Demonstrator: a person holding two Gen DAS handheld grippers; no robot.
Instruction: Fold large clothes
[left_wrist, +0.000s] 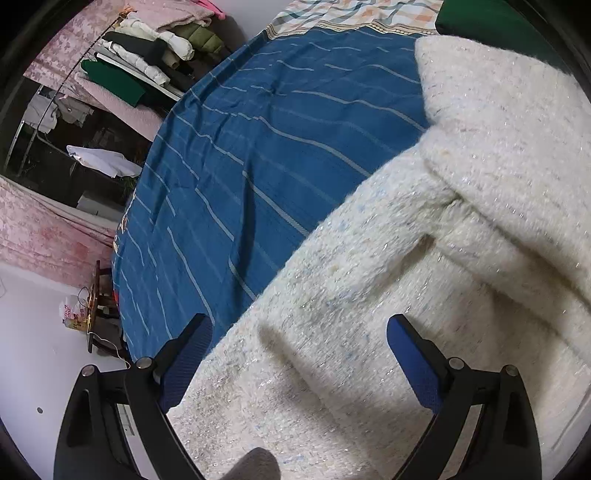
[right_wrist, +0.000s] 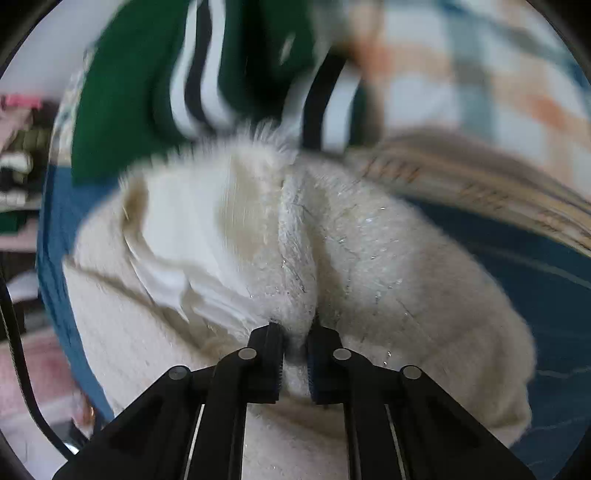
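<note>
A cream fuzzy knit garment with silver flecks (left_wrist: 424, 266) lies on a blue striped bedsheet (left_wrist: 258, 155), partly folded over itself. My left gripper (left_wrist: 299, 332) hovers over its near edge, jaws wide open and empty. In the right wrist view my right gripper (right_wrist: 295, 332) is shut on a pinched ridge of the same cream garment (right_wrist: 369, 258). Its white lining (right_wrist: 192, 236) shows at left. That view is motion-blurred.
A green garment with black and white stripes (right_wrist: 229, 74) lies beyond the cream one. A plaid cover (left_wrist: 354, 14) lies at the bed's far end. A pile of clothes (left_wrist: 147, 55) sits off the bed's left side. A small wooden stand (left_wrist: 98, 306) is on the floor.
</note>
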